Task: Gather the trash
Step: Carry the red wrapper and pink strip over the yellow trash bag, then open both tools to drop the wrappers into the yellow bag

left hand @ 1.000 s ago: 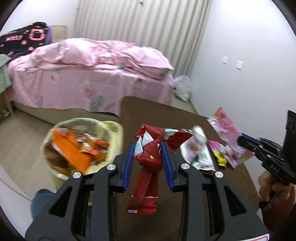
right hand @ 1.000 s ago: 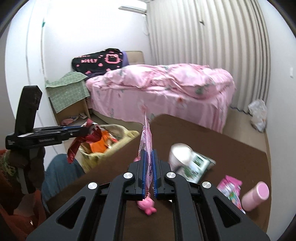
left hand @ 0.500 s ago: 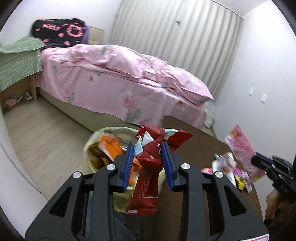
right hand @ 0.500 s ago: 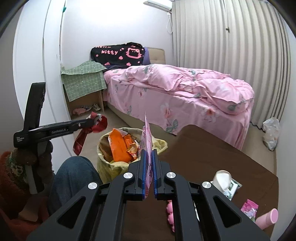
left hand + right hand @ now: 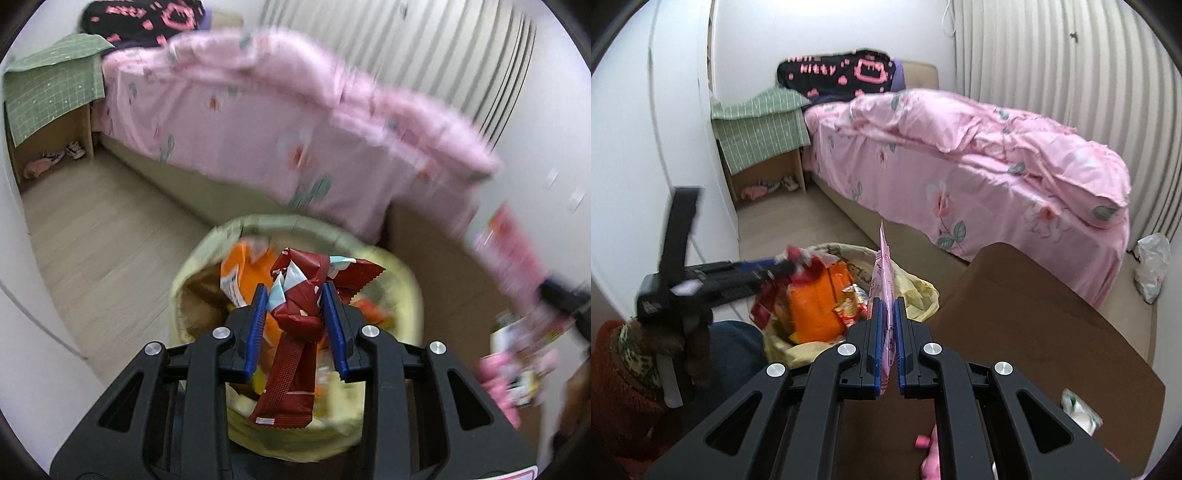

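Nearest to me, the left gripper was clamped part-way shut around a crumpled red wrapper, its blue pads pressing the bunched middle while the long flat tail hung down loose below the jaws; I took that pinch at the thickest fold to be what kept the slippery foil from sliding out. It hung right over the mouth of the yellow-lined trash bin, which stood on the floor just off the near edge of the brown table, so the wrapper looked set to drop in among the orange packet and other snack bags already there. The right gripper was squeezed nearly closed on a thin pink packet, held edge-up like a card, above the table's corner beside the bin's rim, seemingly waiting its turn. A few scraps lay on the table toward its far-right edge, blurred. Beyond stood the pink-covered bed and the curtain.
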{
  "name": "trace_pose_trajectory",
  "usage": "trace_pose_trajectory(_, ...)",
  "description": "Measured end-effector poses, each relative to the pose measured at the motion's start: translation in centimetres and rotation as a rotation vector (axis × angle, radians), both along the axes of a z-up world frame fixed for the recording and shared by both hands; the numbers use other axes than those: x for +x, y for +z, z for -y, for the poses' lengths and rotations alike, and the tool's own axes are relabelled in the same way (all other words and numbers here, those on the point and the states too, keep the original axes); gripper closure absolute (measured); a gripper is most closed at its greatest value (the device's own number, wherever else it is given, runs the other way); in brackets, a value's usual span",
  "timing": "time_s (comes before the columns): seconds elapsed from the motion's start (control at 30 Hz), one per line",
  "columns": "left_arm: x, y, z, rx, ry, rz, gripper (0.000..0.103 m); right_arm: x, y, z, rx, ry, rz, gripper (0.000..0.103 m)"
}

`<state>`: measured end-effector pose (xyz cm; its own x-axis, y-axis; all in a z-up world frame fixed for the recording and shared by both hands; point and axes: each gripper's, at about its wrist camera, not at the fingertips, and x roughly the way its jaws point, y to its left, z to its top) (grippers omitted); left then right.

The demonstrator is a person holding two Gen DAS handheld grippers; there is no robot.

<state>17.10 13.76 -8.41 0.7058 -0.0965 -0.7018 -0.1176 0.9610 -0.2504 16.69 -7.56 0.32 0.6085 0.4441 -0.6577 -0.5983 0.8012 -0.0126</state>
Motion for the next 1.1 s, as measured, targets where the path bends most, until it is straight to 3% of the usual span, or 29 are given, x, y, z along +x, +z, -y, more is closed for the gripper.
trace_pose_trajectory(0.07, 2.3, -2.2, 0.4, 0.033, -0.019, -0.09, 0.074, 1.6, -0.7, -0.9, -0.018, 0.009, -0.016, 0.096)
trace_pose_trajectory(0.13, 3.1, -3.4, 0.4, 0.057, -0.019, -0.119, 0.074, 3.2, -1.7, -1.9, -0.031, 0.021, -0.043, 0.096)
trace_pose_trajectory(0.23, 3.6, -4.8, -0.5, 0.004, -0.006, -0.134, 0.075, 5.8, -4.1, -3.8, -0.049, 0.043, -0.113, 0.096)
trace_pose_trajectory(0.37, 3.6, -4.5, -1.0, -0.056, -0.01, -0.078, 0.075, 8.3, -7.1, -6.2, -0.079, 0.064, -0.2, 0.096)
trace_pose_trajectory(0.6, 3.2, -4.2, -2.3, -0.122, 0.014, -0.058, 0.075, 9.9, -10.7, -8.6, -0.1, 0.109, -0.321, 0.096)
trace_pose_trajectory(1.1, 2.8, -4.2, -2.2, -0.089, 0.027, -0.063, 0.074, 10.2, -11.7, -8.5, -0.121, 0.097, -0.346, 0.096)
